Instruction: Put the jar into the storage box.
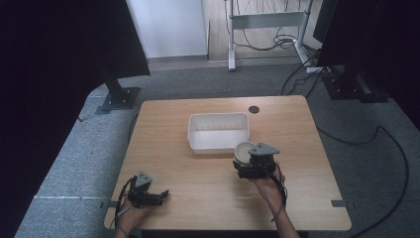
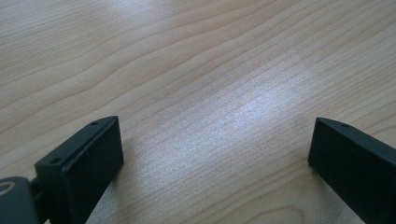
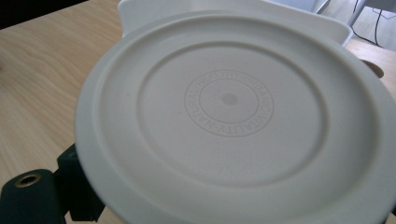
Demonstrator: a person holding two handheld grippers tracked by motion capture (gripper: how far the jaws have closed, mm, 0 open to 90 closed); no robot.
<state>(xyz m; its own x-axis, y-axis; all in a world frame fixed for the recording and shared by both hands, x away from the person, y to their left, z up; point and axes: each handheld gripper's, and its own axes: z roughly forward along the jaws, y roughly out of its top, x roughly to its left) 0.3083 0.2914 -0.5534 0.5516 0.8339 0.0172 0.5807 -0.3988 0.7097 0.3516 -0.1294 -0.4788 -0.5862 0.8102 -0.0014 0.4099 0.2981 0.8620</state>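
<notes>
A round white plate [image 1: 243,150] with an embossed ring of lettering on its underside [image 3: 229,100] hangs just above the table, at the front right corner of a white rectangular bin [image 1: 218,117]. My right gripper [image 1: 251,162] is shut on the plate's near edge; one black finger [image 3: 74,186] pokes out below its rim, and the other is hidden. The bin's rim [image 3: 327,23] rises right behind the plate. At the table's front left, my left gripper [image 1: 159,195] rests low over bare wood, open [image 2: 215,154], with nothing between its jaws.
The wooden table [image 1: 198,198] has a dark cable hole [image 1: 254,109] near its far edge. Grey carpet, black stands [image 1: 119,96], cables and a white desk frame [image 1: 265,20] lie beyond the table.
</notes>
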